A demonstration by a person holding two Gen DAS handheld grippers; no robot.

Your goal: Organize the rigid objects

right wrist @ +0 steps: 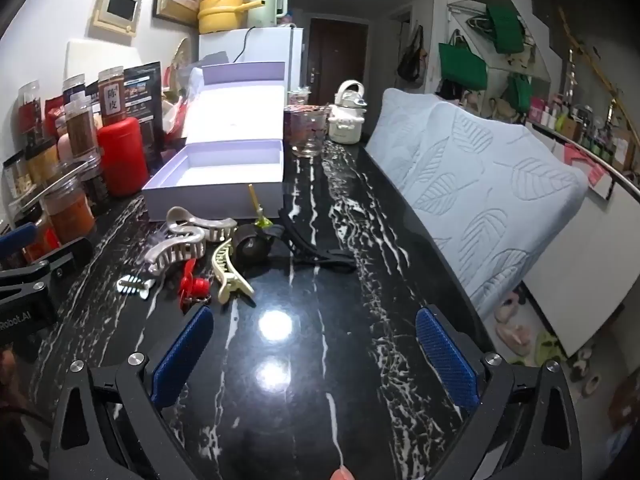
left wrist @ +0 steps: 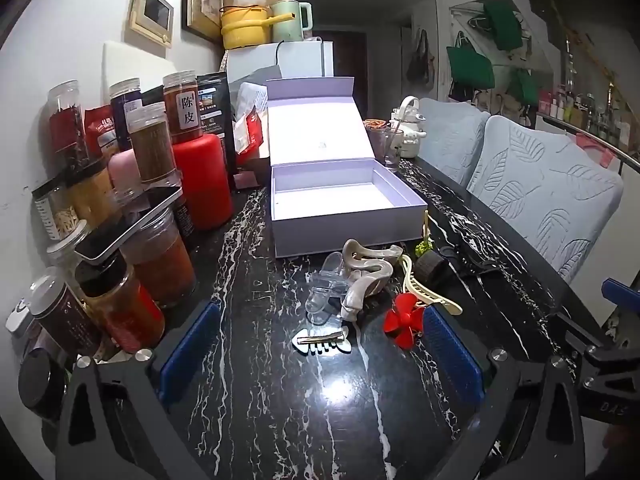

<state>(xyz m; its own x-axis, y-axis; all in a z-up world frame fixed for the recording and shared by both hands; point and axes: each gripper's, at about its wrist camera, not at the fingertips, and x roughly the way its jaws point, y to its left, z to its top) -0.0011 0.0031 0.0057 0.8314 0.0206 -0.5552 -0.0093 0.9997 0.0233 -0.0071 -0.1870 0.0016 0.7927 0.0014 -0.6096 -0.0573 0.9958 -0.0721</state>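
Hair clips lie in a loose cluster on the black marble table (right wrist: 320, 360), just in front of the open lilac box (left wrist: 344, 204), whose lid stands up behind its empty tray. In the left wrist view, the fishbone clip (left wrist: 322, 343) sits nearest the camera, its long axis running left to right across the frame, with a slim metal clip along its top. Beyond it the clear claw clip (left wrist: 326, 286) touches the grey claw clip (left wrist: 370, 276), which runs diagonally from lower left up toward the box. The cream banana clip (left wrist: 426, 294) lies slantwise, its pointed end aimed to the lower right, and the red fan (left wrist: 404, 320) lies just beside it, close to the left gripper's right-hand pad. A black roller (left wrist: 434, 270) and a black clip (right wrist: 316, 250) lie to the right of the pile, the black clip stretched diagonally toward the lower right in the right wrist view. The left gripper (left wrist: 320, 360) has its jaws spread wide with only the fishbone clip lying between them, untouched. The right gripper (right wrist: 316, 356) is likewise spread wide over bare tabletop, holding nothing, to the right of the clips. Spice jars (left wrist: 152, 148) crowd the table's left edge
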